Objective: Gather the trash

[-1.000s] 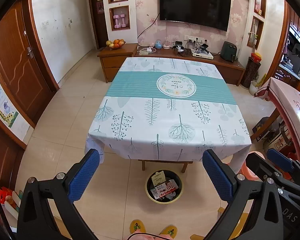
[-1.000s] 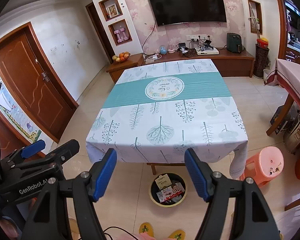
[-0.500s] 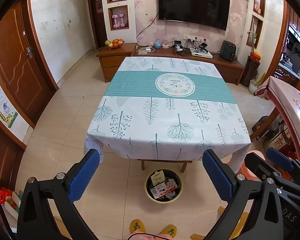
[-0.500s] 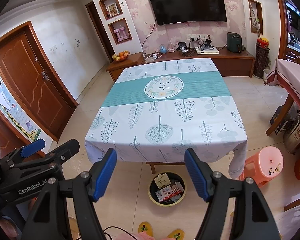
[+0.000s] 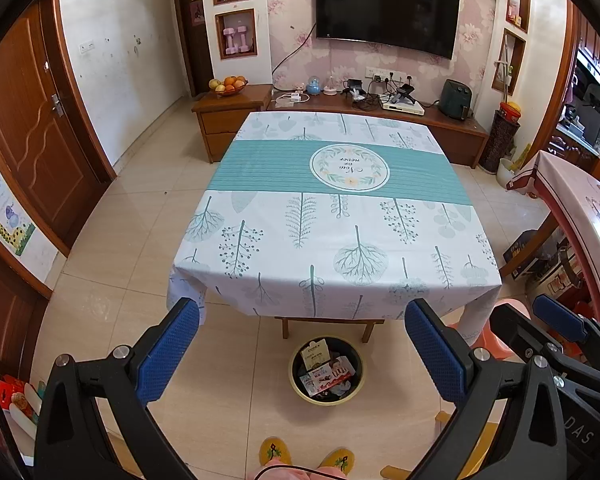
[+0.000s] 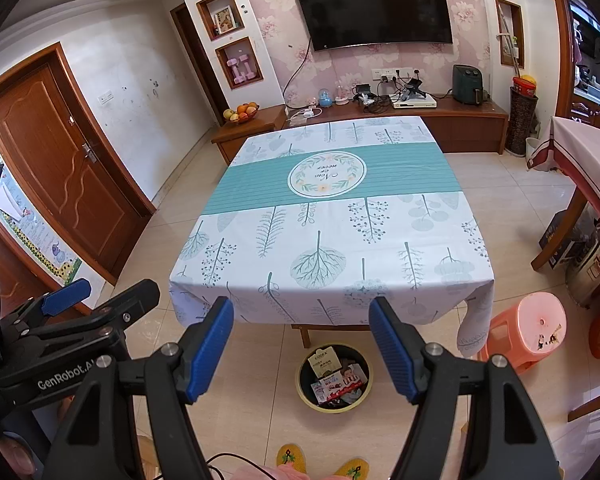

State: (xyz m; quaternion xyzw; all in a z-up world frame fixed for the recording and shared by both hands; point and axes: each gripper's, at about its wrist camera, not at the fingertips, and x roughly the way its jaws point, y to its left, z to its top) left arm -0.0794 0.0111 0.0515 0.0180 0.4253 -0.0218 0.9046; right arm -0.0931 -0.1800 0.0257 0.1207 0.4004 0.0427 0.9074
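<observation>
fingers [image 5: 172, 344] blue ribbed pads, both pairs apart, empty | round bin [image 5: 327, 370] holds wrappers

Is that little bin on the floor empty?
No. The bin under the table's near edge holds wrappers and a card; how full, cannot tell.

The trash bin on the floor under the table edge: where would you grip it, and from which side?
Probably the near rim of the trash bin, coming down from above on the person's side. It stands upright with an open top, wrappers lie inside, and the table overhangs its far side.
</observation>
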